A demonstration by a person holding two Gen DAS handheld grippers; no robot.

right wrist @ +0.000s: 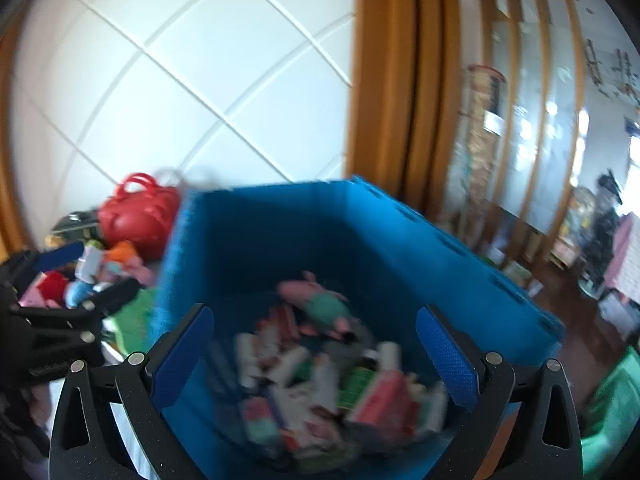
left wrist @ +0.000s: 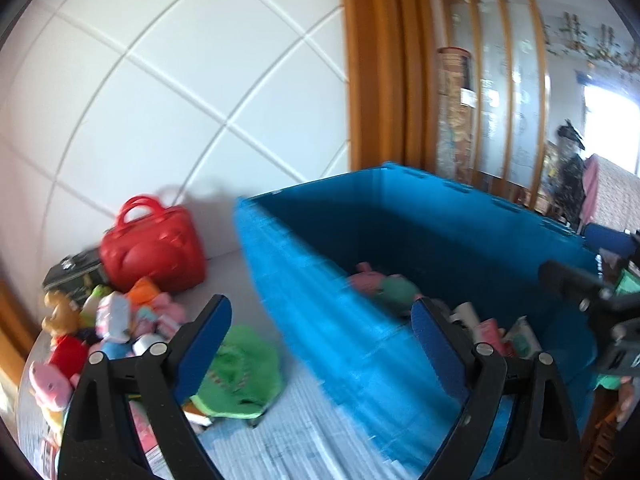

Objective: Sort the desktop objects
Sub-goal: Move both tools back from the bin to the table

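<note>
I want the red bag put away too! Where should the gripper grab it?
Probably by the looped handles on top of the red bag, coming down from above. The bag stands upright against the wall, handles sticking up free, while toys crowd its front and a dark case sits at its left.

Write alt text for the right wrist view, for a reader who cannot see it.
The open, empty right gripper hovers over a blue bin partly filled with blurred small packages and a pink and green plush toy. Left of the bin, a red handbag and a pile of toys wait against a white tiled wall, with the left gripper near them.
</note>
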